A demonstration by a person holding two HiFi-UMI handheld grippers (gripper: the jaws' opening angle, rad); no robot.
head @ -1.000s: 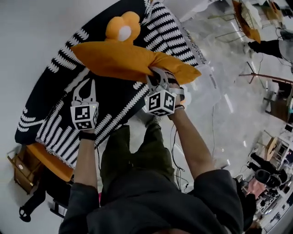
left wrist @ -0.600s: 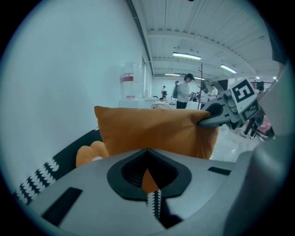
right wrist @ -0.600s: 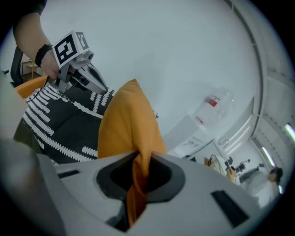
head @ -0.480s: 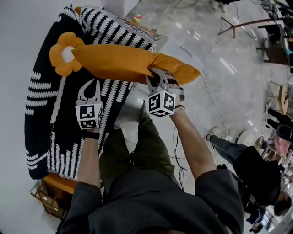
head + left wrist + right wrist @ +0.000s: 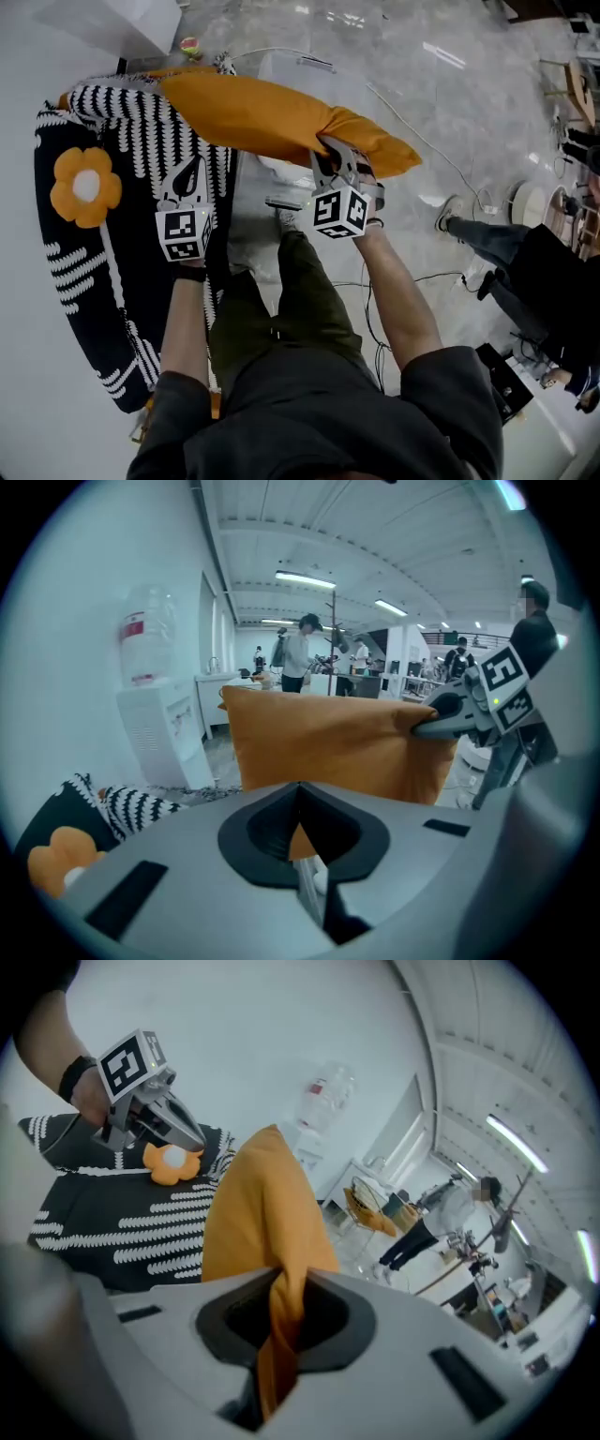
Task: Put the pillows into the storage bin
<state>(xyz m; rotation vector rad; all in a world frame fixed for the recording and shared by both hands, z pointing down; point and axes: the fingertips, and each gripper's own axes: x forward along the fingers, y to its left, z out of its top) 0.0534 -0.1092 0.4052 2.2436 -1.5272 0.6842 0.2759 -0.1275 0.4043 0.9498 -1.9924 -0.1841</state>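
Note:
A long orange pillow [image 5: 253, 112] hangs in the air, and my right gripper [image 5: 337, 150] is shut on its right end. In the right gripper view the orange cloth [image 5: 267, 1213] is pinched between the jaws of that gripper [image 5: 277, 1335]. My left gripper [image 5: 194, 166] is shut with nothing in it, just below the pillow's left half and apart from it. In the left gripper view the pillow [image 5: 328, 747] hangs ahead of the left gripper [image 5: 305, 860]. A clear storage bin [image 5: 300, 64] stands on the floor, partly hidden under the pillow. An orange flower pillow [image 5: 85, 186] lies on the black-and-white striped cover [image 5: 141, 141].
A water dispenser [image 5: 155, 719] stands by the wall past the striped cover. Cables [image 5: 441, 159] run over the grey floor. Another person's legs and shoes [image 5: 459, 220] are at the right. Several people stand far back in the room [image 5: 300, 658].
Both grippers and the orange pillow have swung right, off the striped cover and over the clear bin. The flower pillow now lies far to the left. Neither gripper's jaws have changed.

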